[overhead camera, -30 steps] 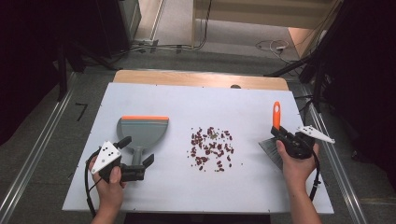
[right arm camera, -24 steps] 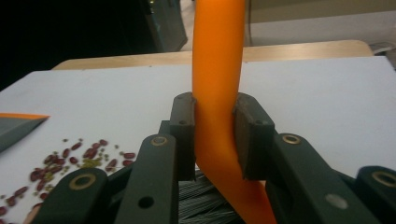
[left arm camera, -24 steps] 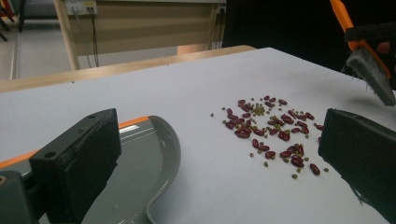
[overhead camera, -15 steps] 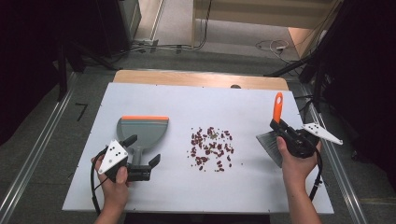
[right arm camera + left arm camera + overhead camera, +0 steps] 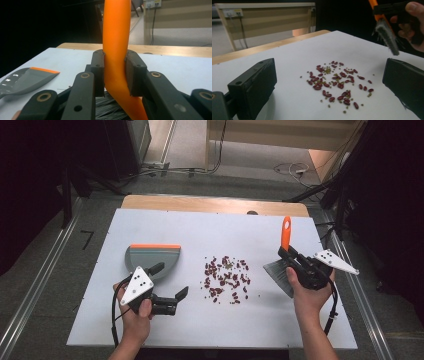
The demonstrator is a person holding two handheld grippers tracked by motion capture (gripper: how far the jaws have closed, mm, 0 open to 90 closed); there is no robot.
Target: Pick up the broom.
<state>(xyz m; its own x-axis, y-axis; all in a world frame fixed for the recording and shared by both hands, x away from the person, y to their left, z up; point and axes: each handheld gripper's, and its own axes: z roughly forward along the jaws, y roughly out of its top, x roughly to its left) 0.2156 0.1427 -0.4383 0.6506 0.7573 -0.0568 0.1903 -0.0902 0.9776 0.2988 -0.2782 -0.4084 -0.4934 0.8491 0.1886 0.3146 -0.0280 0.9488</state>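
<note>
Right gripper [image 5: 295, 261] clamped on the brush [image 5: 281, 257]: orange handle runs up between both pads, pinched at its lower bend, bristles hanging below the jaws. Brush sits over the table's [image 5: 240, 227] right side, apparently clear of the surface, though bristle contact is hard to judge from above. Left gripper [image 5: 170, 290] jaws spread wide, gripping nothing, aimed at the beans [image 5: 226, 276] mid-table. Dustpan [image 5: 150, 260] lies flat just behind the left gripper; contact unclear.

A white table [image 5: 210, 227] is standing on grey floor [image 5: 45, 270], with cables [image 5: 200, 170] lying toward twelve o'clock.
</note>
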